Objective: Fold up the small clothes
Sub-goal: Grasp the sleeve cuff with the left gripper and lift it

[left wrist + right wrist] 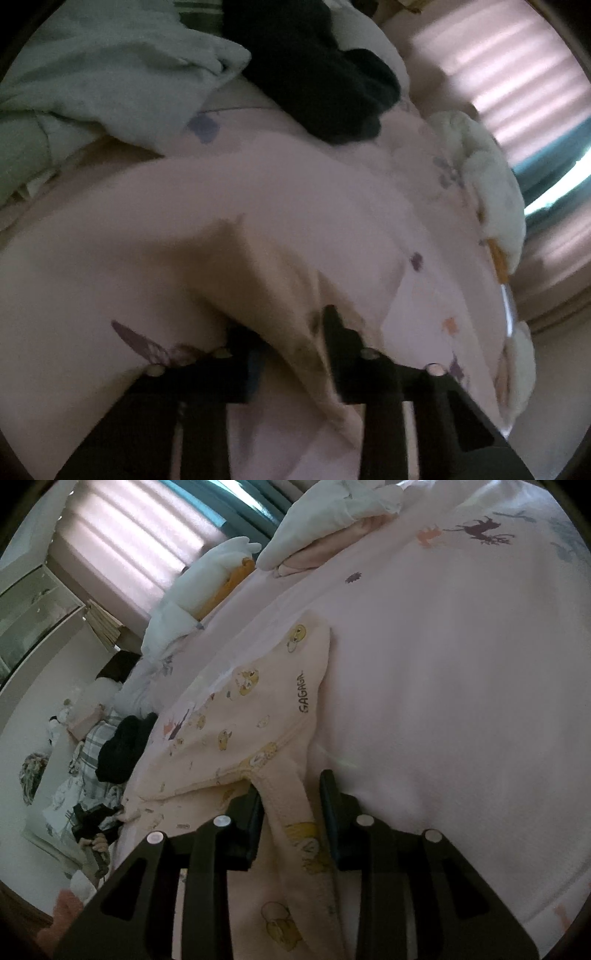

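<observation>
Lying on the pale pink printed bedspread [461, 664], the small peach cotton garment with yellow cartoon prints [236, 716] has one edge nipped by the right gripper [291, 801]; the left gripper [280, 332], blurred, seems narrowly clamped on its fold.

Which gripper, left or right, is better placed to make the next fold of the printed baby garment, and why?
Probably the right gripper: the baby garment lies sharp and spread ahead, a strip of it between the fingers. The left gripper also has cloth between its fingers, but its view is blurred.
</observation>
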A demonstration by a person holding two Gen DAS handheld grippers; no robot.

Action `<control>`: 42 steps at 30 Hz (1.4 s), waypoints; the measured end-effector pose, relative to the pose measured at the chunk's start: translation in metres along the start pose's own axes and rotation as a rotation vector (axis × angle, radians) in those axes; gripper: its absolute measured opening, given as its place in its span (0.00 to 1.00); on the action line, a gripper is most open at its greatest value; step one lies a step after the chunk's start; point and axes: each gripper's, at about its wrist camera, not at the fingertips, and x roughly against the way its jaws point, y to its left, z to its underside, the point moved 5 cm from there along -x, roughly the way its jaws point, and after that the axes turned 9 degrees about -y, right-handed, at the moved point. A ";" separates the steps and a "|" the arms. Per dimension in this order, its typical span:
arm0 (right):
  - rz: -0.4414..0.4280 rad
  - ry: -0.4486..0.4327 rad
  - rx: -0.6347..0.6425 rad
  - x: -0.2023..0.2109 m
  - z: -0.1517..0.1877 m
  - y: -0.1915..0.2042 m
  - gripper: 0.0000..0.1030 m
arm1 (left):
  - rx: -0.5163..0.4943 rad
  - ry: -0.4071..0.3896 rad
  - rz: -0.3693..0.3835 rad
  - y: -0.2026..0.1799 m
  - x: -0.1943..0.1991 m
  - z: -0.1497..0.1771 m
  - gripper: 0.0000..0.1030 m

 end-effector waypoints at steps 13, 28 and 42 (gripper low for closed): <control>0.027 0.020 0.053 -0.001 0.000 0.000 0.19 | -0.405 -0.139 -0.095 -0.092 0.023 0.013 0.10; 0.029 0.033 0.079 -0.004 0.002 0.005 0.19 | -0.632 -0.103 0.214 -0.268 0.058 0.131 0.10; -0.002 0.051 0.098 -0.006 0.004 0.010 0.21 | -0.822 -0.017 0.326 -0.326 0.073 0.228 0.10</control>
